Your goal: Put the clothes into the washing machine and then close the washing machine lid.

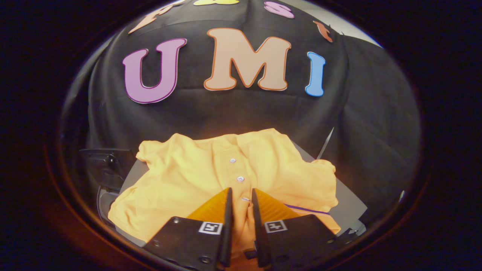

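- My gripper (241, 194) sits low over the yellow button-up shirt (196, 177), its two fingers drawn close with only a narrow gap, and a strip of the button placket between them. They look clenched on that fold of cloth, though I cannot tell for certain that both pads press it.
- The shirt lies spread on a grey surface (348, 205), collar end away from me, buttons (240, 178) running straight ahead of the fingertips.
- Risk, as I judge it: the grip takes in just a thin pinch by the placket, so the cloth could slide free on lifting, or sleeves could trail and snag on an edge.
- A dark moulded part (107, 165) stands left of the shirt; it may belong to the washing machine, but I cannot make that out.
- The shirt is not yet in the machine.
- A thin purple line (307, 209) runs beside the shirt's right hem.
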